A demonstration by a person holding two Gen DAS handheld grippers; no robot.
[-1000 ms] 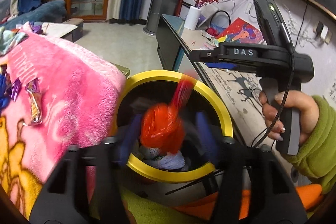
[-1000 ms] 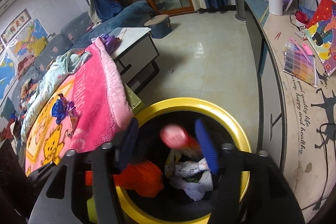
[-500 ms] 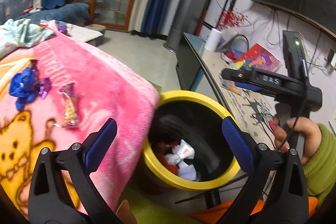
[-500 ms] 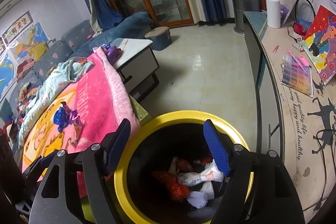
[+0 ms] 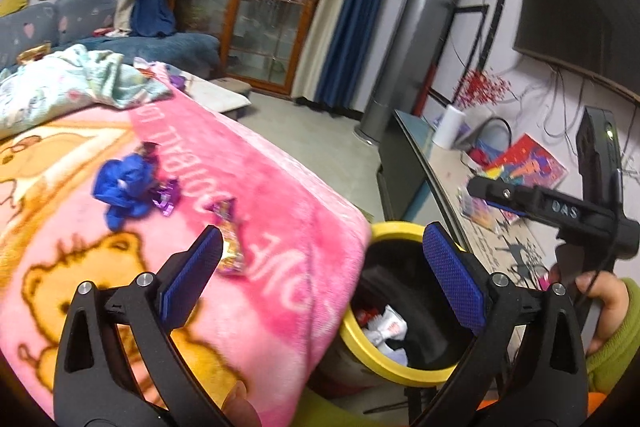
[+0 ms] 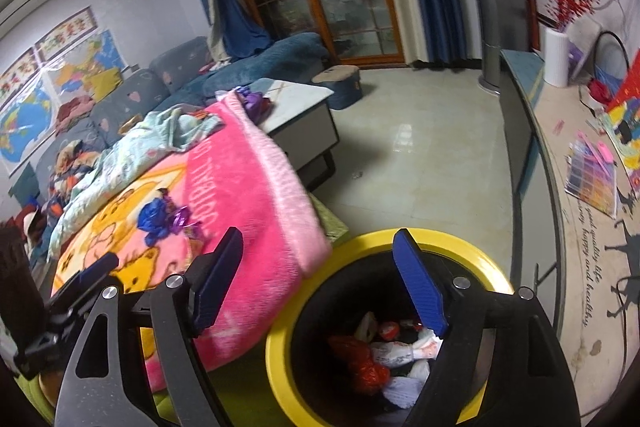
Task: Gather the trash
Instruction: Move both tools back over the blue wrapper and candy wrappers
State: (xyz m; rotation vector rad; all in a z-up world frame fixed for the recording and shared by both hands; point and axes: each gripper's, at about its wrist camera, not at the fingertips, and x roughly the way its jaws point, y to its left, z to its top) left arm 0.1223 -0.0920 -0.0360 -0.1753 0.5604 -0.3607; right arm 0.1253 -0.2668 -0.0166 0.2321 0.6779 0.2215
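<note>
The left tool [image 5: 320, 259] is empty with its blue-padded fingers spread wide apart, hanging above the corner of the fluffy pink cartoon-bear blanket [image 5: 280, 227] where it droops toward the bin. The right tool [image 6: 320, 275] is likewise empty and splayed, hovering over the near rim of the round black trash bin with a yellow rim [image 6: 472, 247].

Trash not yet collected lies on the blanket. The shiny gold-and-purple candy wrapper [image 5: 230, 243] sits nearest, just beside the left tool's left finger, its long axis running roughly away from the tool and up the blanket. Further up and left lie a small crinkled purple foil wrapper [image 5: 166, 197] and a crumpled blue foil wad [image 5: 122, 189], touching or nearly so. From the right wrist view these pieces lie well to the left, so the left tool looks the nearer one for the next pick. It would probably need to shift left and forward, closing across the candy wrapper's narrow width.

The bin stands just beside the blanket's hanging edge. Inside it are a crumpled red plastic piece [image 6: 362, 363], white twisted wrappers [image 6: 400, 351] and some smaller scraps, filling only the bottom.
</note>
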